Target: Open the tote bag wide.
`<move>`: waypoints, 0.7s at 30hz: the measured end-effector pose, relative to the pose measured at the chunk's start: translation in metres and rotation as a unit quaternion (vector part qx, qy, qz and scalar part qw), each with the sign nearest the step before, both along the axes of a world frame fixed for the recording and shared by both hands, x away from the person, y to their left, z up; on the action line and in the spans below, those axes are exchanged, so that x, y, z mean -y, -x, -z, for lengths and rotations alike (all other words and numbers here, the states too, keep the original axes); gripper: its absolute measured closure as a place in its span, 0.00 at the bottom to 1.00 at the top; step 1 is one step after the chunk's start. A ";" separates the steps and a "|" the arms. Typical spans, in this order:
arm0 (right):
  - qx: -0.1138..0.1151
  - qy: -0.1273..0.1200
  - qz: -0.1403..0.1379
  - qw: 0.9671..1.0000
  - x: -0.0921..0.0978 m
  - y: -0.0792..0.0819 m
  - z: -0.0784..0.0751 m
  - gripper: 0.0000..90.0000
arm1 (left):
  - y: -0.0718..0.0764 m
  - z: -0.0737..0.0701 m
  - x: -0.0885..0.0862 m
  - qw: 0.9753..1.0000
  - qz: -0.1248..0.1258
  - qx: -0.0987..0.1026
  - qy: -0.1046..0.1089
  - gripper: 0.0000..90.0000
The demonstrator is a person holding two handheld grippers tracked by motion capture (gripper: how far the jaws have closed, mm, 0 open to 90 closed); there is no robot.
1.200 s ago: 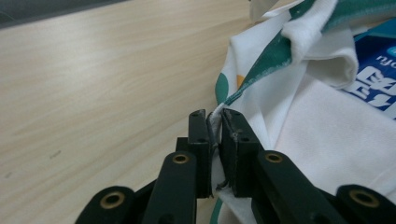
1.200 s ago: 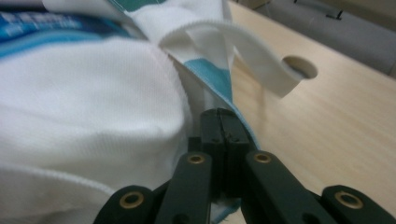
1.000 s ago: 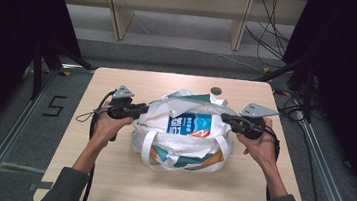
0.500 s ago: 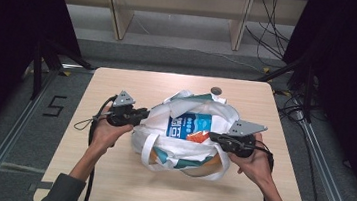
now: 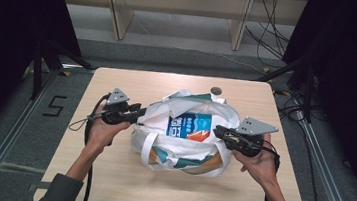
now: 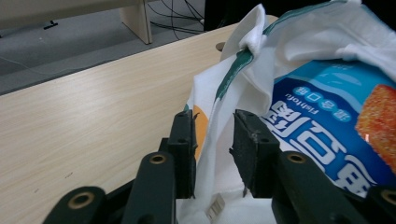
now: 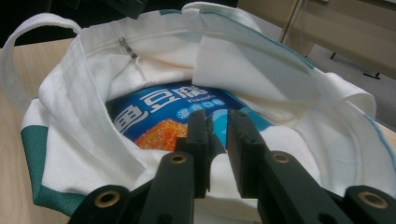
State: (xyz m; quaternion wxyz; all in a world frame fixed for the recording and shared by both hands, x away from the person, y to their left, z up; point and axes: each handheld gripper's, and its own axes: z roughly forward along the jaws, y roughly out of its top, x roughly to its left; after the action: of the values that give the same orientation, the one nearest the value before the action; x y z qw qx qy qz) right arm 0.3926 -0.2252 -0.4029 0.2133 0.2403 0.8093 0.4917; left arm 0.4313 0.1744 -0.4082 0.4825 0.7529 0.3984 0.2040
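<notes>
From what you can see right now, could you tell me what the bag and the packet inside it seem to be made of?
The tote bag looks like soft woven cloth, white with green trim: it creases and folds limply. The blue packet seems to be glossy printed plastic film, catching a slight sheen, though foil lining cannot be ruled out.

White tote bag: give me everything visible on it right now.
The white tote bag sits mid-table on the wooden table, mouth open and spread sideways. It looks like soft white fabric with teal trim and panels, an orange patch, white strap handles and a zipper along the rim. Inside lies a blue snack packet with white lettering and an orange picture. The left tongs straddle its left rim fabric; the right tongs pinch its right rim.
</notes>
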 end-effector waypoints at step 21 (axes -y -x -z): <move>-0.008 -0.030 0.069 0.997 0.030 0.013 0.002 0.56 | 0.045 0.005 -0.021 0.999 0.019 -0.026 0.040 0.49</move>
State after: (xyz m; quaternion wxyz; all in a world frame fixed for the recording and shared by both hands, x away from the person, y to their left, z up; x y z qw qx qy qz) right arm 0.3794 -0.2552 -0.4052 0.2324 0.3059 0.7775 0.4978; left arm 0.3865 0.1949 -0.4129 0.5056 0.7455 0.4040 0.1591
